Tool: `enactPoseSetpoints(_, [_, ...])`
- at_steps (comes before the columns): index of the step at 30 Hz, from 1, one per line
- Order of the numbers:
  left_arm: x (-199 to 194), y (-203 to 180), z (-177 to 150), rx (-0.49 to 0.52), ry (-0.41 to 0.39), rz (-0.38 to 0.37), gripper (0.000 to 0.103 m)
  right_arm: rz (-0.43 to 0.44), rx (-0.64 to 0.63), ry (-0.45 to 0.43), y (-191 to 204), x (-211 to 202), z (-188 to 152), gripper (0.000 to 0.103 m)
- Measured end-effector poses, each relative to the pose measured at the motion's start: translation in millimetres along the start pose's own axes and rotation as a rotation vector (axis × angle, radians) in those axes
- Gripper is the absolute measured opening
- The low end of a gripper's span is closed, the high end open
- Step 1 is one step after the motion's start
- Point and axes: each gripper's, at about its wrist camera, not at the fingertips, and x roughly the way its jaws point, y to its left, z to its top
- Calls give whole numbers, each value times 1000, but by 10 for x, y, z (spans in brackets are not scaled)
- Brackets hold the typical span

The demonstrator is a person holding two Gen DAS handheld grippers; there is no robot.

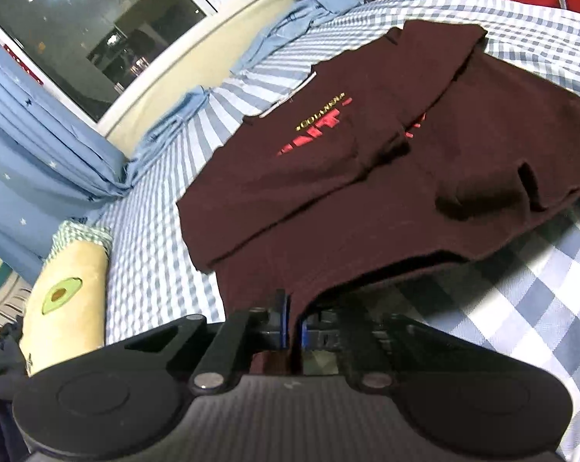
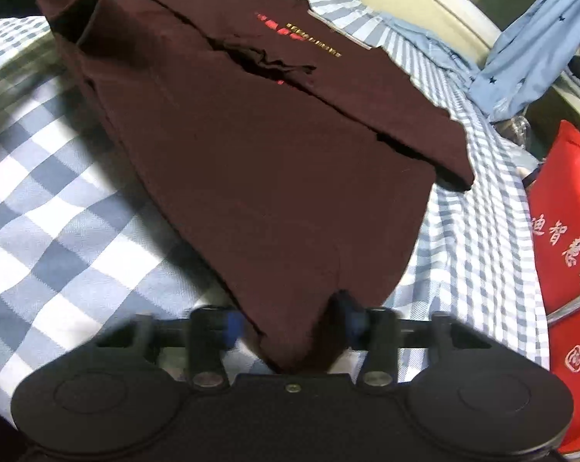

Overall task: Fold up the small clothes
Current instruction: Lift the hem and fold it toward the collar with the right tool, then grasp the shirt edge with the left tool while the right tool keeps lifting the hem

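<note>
A dark maroon T-shirt [image 1: 367,146] with red and gold print lies on a blue-and-white checked bed sheet [image 1: 147,238], its sides folded in over the middle. My left gripper [image 1: 293,323] is shut on the shirt's near hem and lifts that edge a little off the sheet. In the right wrist view the same shirt [image 2: 251,146] spreads ahead. My right gripper [image 2: 290,319] has its jaws apart, with a corner of the hem lying between the fingers [image 2: 232,323].
A yellow avocado-print pillow [image 1: 70,300] lies at the left. Blue star curtains [image 1: 39,146] and a window [image 1: 97,19] stand behind the bed. A red bag with Chinese characters [image 2: 563,269] sits on the bed's right side.
</note>
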Motion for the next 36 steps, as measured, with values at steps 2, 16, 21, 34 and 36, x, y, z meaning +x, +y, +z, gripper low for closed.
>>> enactPoseSetpoints(2, [-73,-25,-2,2,-29,30,3,-9,-2,-31,-21,-62,27,10])
enactPoseSetpoints(16, [-745,-57,-244,-147,-157,118,2,-112,57,-230,-216,-1039,-112,2])
enactPoseSetpoints(21, [-1131,-122,-457,-186,-189,135,2,-104,62,-269,-155,-1409,-342,2])
enactPoseSetpoints(34, [-1836,-258,-783,-139,-159,99,4,-37,211,-273,-72,-2254,-766,2])
enactPoseSetpoints(36, [-1769,-277,-757,-122,-132,103,6,-39,209,-284,-84,-2228,-723,2])
